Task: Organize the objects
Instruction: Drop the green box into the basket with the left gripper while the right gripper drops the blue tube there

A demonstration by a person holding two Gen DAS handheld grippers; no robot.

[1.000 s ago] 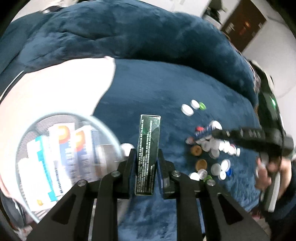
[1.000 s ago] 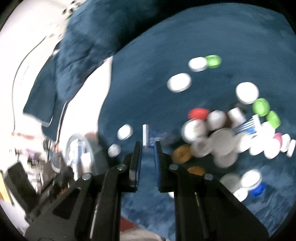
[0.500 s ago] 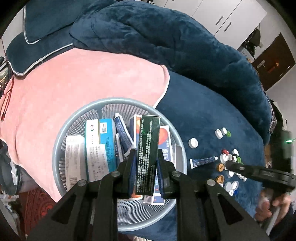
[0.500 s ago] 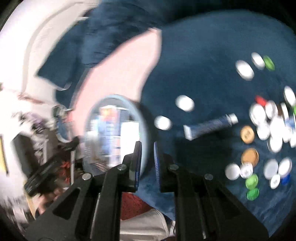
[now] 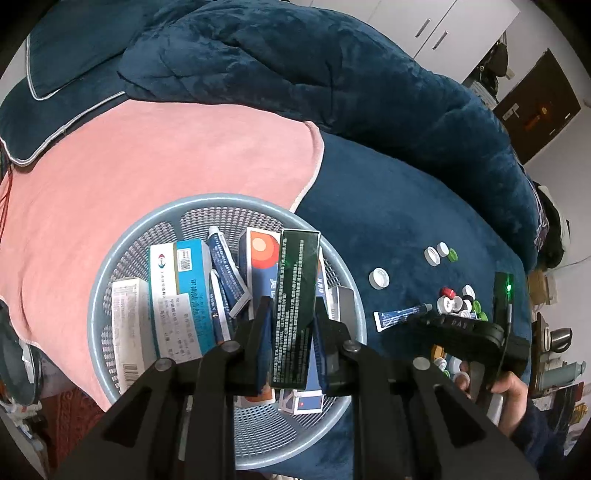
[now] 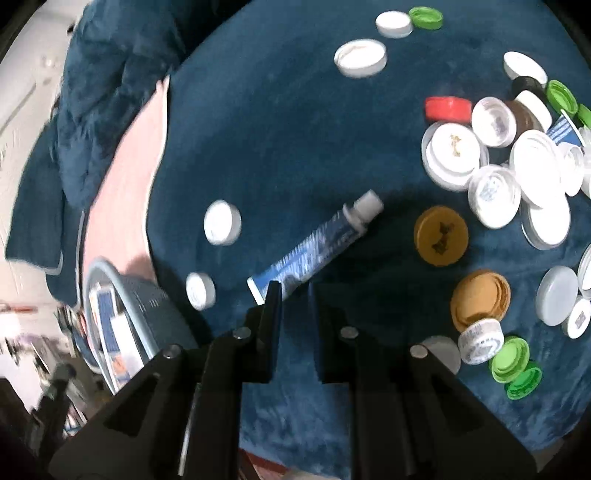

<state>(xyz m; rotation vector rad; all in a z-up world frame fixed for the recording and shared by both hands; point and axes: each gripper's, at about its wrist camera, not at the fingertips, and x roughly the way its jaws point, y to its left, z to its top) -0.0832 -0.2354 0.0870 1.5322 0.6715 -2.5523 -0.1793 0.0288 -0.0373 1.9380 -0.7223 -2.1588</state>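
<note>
A second earlier the left gripper [image 5: 291, 317] carried its dark green box [image 5: 295, 306] over open blanket; it now pinched that box above the grey mesh basket [image 5: 110, 280] of cartons. The right gripper [image 6: 295, 295] – jaws nearly together, empty – had sunk toward the blue tube [image 6: 314, 247]. A navy blanket [image 6: 288, 129] strewn with bottle caps [image 6: 458, 147] met a pink towel [image 5: 166, 155]; white cupboards [image 5: 443, 22] stood behind.

The left tongs [image 5: 290, 321], clamped on the dark green box [image 5: 295, 310], have swung from above the blue blanket [image 5: 388, 206] to over the grey basket [image 5: 110, 280]. The empty right tongs [image 6: 295, 295] have dropped toward the blue tube [image 6: 314, 247], which now lies on the blanket just ahead of them.
</note>
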